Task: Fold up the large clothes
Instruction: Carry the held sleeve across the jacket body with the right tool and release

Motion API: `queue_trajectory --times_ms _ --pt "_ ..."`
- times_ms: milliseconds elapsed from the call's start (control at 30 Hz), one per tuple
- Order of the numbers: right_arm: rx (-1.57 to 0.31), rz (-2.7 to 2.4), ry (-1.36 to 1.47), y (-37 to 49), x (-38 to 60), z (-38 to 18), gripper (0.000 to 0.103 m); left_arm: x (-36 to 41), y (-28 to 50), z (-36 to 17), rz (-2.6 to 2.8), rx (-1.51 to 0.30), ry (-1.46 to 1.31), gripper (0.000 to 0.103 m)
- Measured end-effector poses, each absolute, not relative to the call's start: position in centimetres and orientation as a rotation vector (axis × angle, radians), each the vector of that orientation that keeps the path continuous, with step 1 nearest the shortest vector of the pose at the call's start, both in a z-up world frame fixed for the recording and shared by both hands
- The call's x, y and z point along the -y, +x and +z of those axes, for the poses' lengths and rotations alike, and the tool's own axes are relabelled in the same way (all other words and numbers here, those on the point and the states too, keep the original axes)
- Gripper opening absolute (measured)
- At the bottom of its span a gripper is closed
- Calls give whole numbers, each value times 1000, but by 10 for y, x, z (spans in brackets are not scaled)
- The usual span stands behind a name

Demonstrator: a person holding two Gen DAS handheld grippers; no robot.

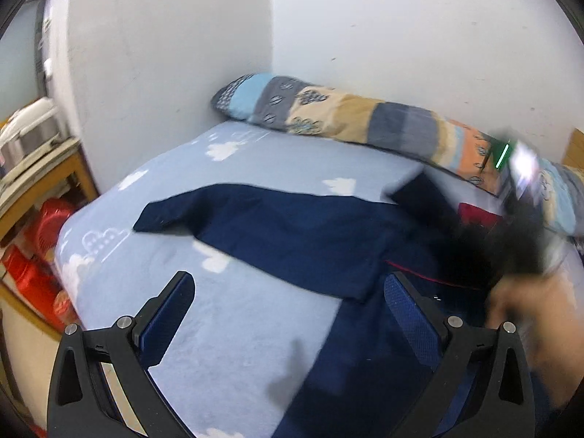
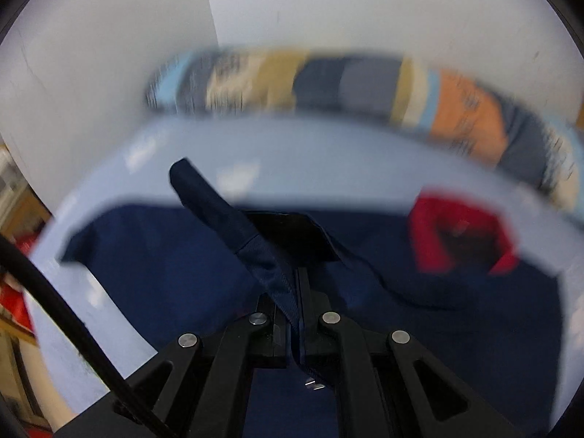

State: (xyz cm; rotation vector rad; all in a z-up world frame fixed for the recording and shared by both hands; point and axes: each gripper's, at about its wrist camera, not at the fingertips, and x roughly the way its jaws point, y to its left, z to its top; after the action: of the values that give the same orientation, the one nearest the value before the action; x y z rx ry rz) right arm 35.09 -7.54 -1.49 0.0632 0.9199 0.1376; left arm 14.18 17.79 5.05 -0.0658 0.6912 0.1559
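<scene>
Between the right gripper's closed jaws sits a band of navy cloth, a sleeve or hem edge of the navy jacket, pinched tight and rising up and to the left from the jaws into a lifted strip with its tip in the air. That grip looks chosen so the part can be carried over the body of the garment for a fold; this is a judgement, since the motion blur says only that the tool is moving.

The left gripper stands wide open and holds nothing. Its left finger hangs over bare sheet, its right finger over the near part of the jacket, likely ready to pin or take an edge.

Farther out, the jacket lies spread on the bed, which has a pale blue sheet printed with white clouds. One sleeve points left, flat on the sheet. A patterned pillow lies along the far wall.

Only the right wrist view shows the pinch itself and the red collar lining at the far right. Only the left wrist view shows the whole left sleeve, the wooden shelf left of the bed, and the blurred right tool with the person's hand at right.
</scene>
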Motion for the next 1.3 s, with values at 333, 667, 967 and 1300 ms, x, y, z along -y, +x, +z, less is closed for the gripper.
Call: queue_trajectory --times_ms 333,667,967,1300 --pt "-877 289 -93 324 56 -44 51 -161 156 41 99 -739 -89 103" --pt "-950 -102 124 299 216 -54 53 -98 175 15 -33 -820 -14 103" --pt "-966 -82 210 262 247 -43 54 -20 178 9 -179 -812 80 103" --pt "-1072 -45 85 226 255 -57 69 -54 183 11 -159 -856 51 103"
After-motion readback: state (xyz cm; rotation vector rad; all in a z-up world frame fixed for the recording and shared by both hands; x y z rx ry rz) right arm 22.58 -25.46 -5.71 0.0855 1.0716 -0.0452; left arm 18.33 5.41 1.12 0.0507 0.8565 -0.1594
